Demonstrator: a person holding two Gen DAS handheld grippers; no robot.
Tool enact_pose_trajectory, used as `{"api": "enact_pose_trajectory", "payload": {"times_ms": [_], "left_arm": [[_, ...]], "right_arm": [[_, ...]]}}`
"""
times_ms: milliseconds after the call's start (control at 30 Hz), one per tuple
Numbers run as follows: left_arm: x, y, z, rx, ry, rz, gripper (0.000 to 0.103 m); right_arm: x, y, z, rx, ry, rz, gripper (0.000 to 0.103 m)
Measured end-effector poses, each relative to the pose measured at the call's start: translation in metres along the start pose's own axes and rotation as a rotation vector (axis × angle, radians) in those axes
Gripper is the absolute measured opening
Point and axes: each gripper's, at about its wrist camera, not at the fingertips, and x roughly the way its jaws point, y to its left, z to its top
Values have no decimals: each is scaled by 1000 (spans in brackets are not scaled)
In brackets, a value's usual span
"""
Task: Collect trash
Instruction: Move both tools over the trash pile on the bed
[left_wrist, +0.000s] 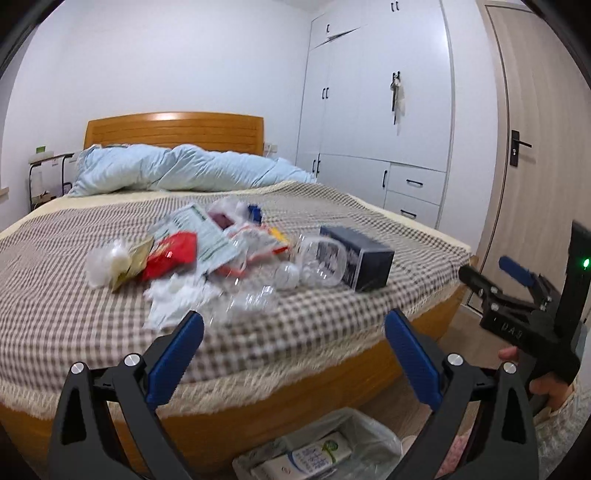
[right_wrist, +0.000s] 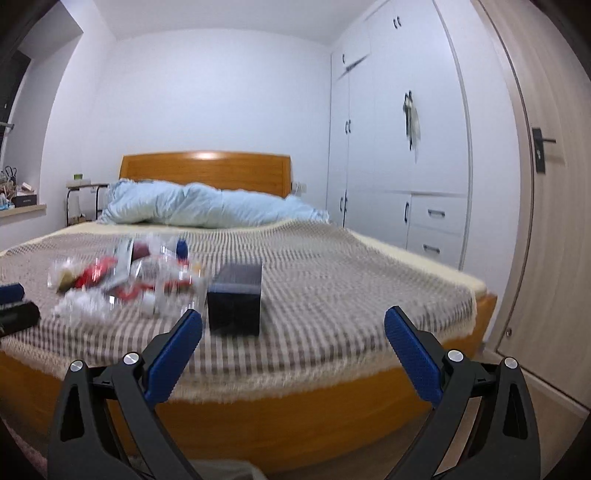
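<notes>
Here, a heap of mixed trash (left_wrist: 221, 254) lies near the foot of a wooden-framed bed (left_wrist: 258, 417) covered with a brown-and-cream checked blanket (left_wrist: 55, 306). In the heap are a red crinkled snack wrapper (left_wrist: 170, 256), a white printed paper sheet (left_wrist: 201, 236), crumpled white tissue (left_wrist: 173, 299), a clear plastic bag with pale contents (left_wrist: 105, 262) at its left edge, and clear crushed plastic bottles (left_wrist: 317, 264). A dark navy rectangular cardboard box (left_wrist: 360, 258) lies on the blanket at the right end of the heap, touching the bottles. Both views are blurred, so smaller pieces cannot be told apart.

The left gripper (left_wrist: 293, 332) hangs over the foot edge of the bed, its blue-padded fingers (left_wrist: 177, 358) spread wide with nothing between them. Below it, on the floor against the bed frame, stands a bin lined with a clear plastic bag (left_wrist: 373, 439), holding a white carton with a green mark (left_wrist: 321, 452).

The right gripper (right_wrist: 293, 328) points at the bed from beside the left one, fingers equally wide apart and empty; the navy box sits just beyond its left fingertip in its own view. From the left wrist view it shows at the right edge, gripped in a hand (left_wrist: 543, 384).

A rumpled light-blue duvet (left_wrist: 184, 170) lies along the orange wooden headboard (left_wrist: 173, 129), and white wardrobe doors (left_wrist: 380, 103) fill the right wall.
</notes>
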Motion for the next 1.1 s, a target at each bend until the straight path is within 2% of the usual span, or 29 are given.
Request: {"api": "enact_pose_trajectory", "payload": {"times_ms": [133,233,400,533,600,733,833,1100], "left_arm": [[7,-6,15,7,-27,-19,95],[13,-10,25,8,-39,-38,95],[23,-16,32,-11,-37,-55,95],[29,-17,30,-36,-35,-59,95],[32,-19,29,-29,-31,-56,95],[38,-22,31,-8,-47,-35,95],[43,-20,40,-9,-55,-24,95],[49,-7,73,25,-126,9,95]], "right_arm": [[-5,-7,26,-19,-8,28,95],[-12,-6,30,-81,5,36,95],[-10,4,9,-109,47,49,95],[7,13,-10,-31,51,49,95],[18,18,-11,2,66,79,95],[23,22,6,-14,-5,85,95],[30,21,19,25,-48,82,95],[46,12,37,118,-89,42,95]]}}
